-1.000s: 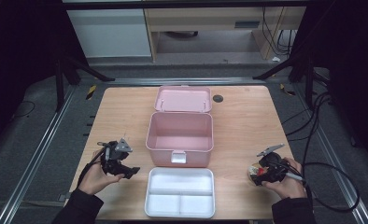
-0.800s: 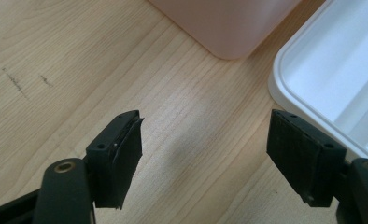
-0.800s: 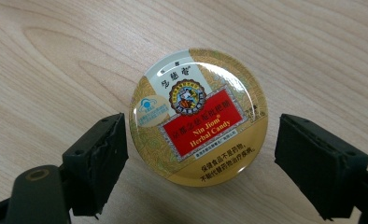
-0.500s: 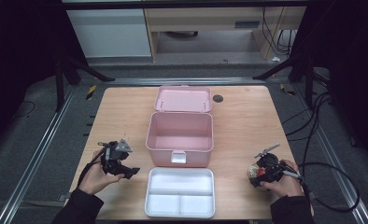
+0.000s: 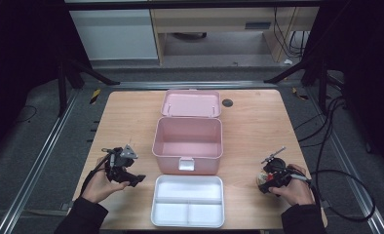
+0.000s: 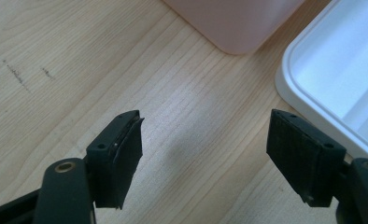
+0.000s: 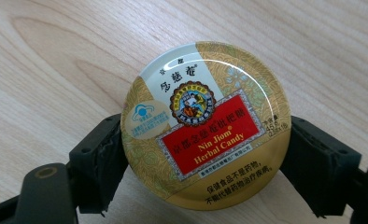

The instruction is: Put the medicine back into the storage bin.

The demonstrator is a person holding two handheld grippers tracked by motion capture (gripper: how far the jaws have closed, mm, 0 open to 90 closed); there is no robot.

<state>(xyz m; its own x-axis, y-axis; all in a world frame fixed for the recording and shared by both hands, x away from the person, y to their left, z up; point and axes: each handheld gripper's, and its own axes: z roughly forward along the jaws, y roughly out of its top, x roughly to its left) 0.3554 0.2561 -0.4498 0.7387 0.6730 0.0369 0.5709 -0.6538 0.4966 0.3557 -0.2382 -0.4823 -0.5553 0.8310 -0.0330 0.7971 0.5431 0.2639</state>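
- High view: the table [image 5: 131, 117] carries a pink box [image 5: 187, 144] at its middle, lid [image 5: 190, 103] thrown back toward the far edge; the box's inside is partly hidden by its near wall.
- A white tray [image 5: 188, 201] lies just in front of the box, near the table's front edge, split into compartments.
- The left gripper [image 5: 124, 171] is held in a hand low over the table, left of the tray. In the left gripper view its jaws stand wide apart with bare wood between them; the box's corner and the tray's rim are cut off by the frame edges there.
- The right gripper [image 5: 266, 178] sits at the table's right front, well apart from the tray. In the right gripper view the jaws clamp a round tin [image 7: 205, 137] by its sides, just above or on the wood; I cannot tell which. The tin's lower edge runs close to the frame bottom.
- In the high view the tin [image 5: 263, 177] is a small reddish blur, its label unreadable.
- Against the picture half a second earlier, the right gripper has shifted very slightly; the left gripper, box and tray stay put.
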